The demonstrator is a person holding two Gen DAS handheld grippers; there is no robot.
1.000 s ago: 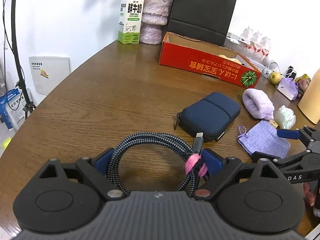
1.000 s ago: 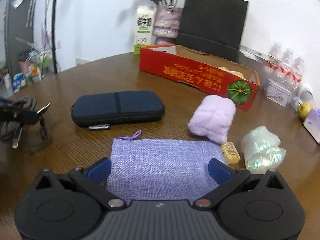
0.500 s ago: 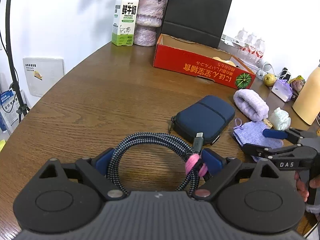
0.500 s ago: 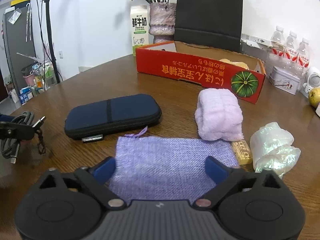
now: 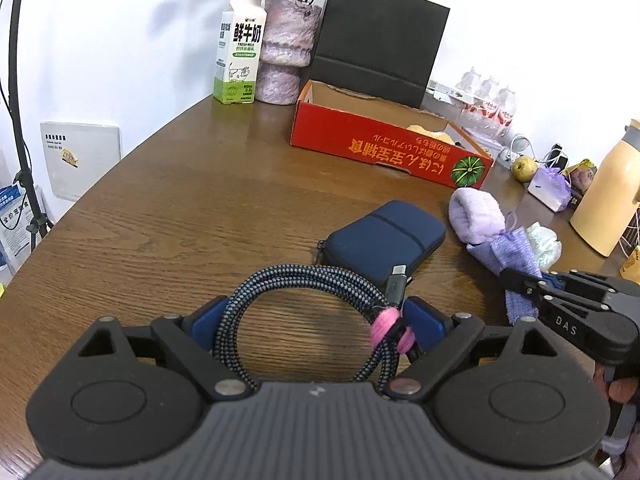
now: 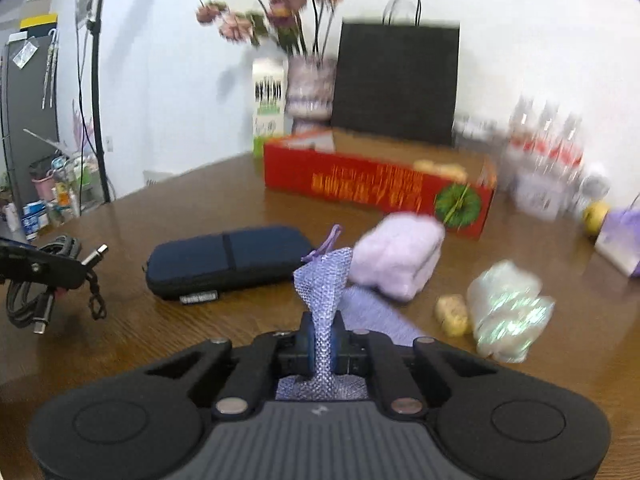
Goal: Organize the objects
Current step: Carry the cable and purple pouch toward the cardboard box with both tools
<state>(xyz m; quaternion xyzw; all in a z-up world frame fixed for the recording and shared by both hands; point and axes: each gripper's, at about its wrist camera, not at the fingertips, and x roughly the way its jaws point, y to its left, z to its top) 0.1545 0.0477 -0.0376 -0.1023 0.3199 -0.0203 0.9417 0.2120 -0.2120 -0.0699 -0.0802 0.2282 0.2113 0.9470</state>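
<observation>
My left gripper (image 5: 316,320) is shut on a coiled braided cable (image 5: 280,280) with a pink tie, held above the wooden table (image 5: 180,208). My right gripper (image 6: 325,344) is shut on a purple mesh pouch (image 6: 326,276), bunched upright between the pads and lifted at one end. The pouch also shows in the left wrist view (image 5: 514,252), with the right gripper (image 5: 524,284) on it. A navy zip case (image 5: 384,236) lies ahead of the cable; in the right wrist view the case (image 6: 228,256) is left of the pouch.
A folded lilac towel (image 6: 396,256), a shiny plastic wrap (image 6: 506,308) and a small yellow block (image 6: 452,314) lie right of the pouch. A red cardboard box (image 5: 392,148), milk carton (image 5: 240,48), vase (image 5: 286,48) and black bag (image 5: 380,40) stand at the back. A yellow bottle (image 5: 608,188) stands at right.
My right gripper has closed on the purple pouch and pulled it up off the table, bunching it. My left gripper still holds the cable and has barely shifted.
</observation>
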